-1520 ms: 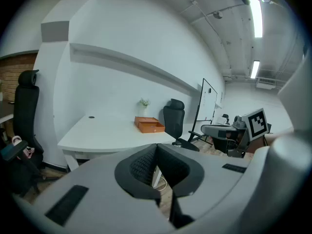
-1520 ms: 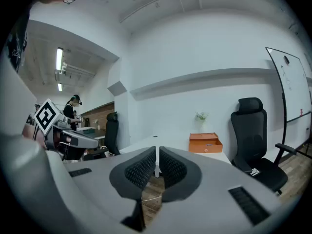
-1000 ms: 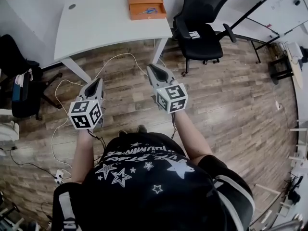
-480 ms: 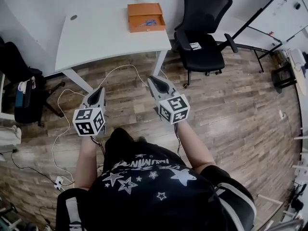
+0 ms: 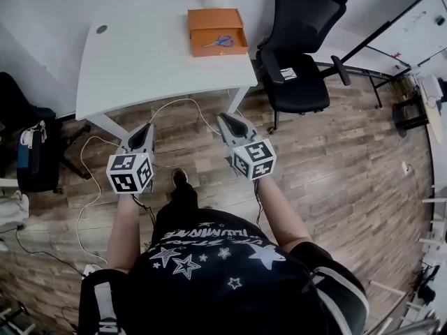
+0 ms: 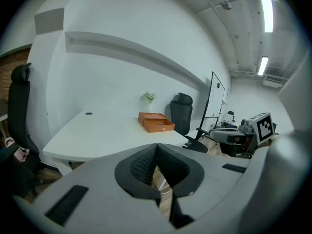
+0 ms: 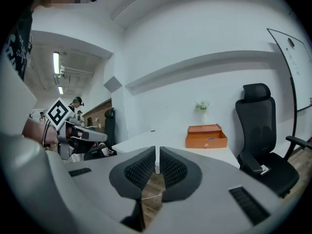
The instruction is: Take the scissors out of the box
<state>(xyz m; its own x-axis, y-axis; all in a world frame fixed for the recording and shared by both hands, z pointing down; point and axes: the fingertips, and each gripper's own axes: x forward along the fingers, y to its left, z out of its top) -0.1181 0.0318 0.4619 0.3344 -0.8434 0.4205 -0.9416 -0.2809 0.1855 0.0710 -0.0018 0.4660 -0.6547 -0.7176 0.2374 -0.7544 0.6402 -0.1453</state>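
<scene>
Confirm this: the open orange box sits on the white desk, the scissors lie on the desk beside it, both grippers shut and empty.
Wrong on one point: the scissors lie inside the orange box, not beside it, as the head view shows. The box sits on the white desk; left gripper and right gripper are shut and empty.

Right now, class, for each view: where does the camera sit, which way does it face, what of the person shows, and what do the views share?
Head view: on the head, looking steeply down at the white desk, left gripper and right gripper; forearms, shirt show.
Left gripper view: on that gripper, along its shut jaws toward the desk; right gripper at right.
Right gripper view: on that gripper, facing the desk; left gripper and its hand at left.
All share the orange box.
</scene>
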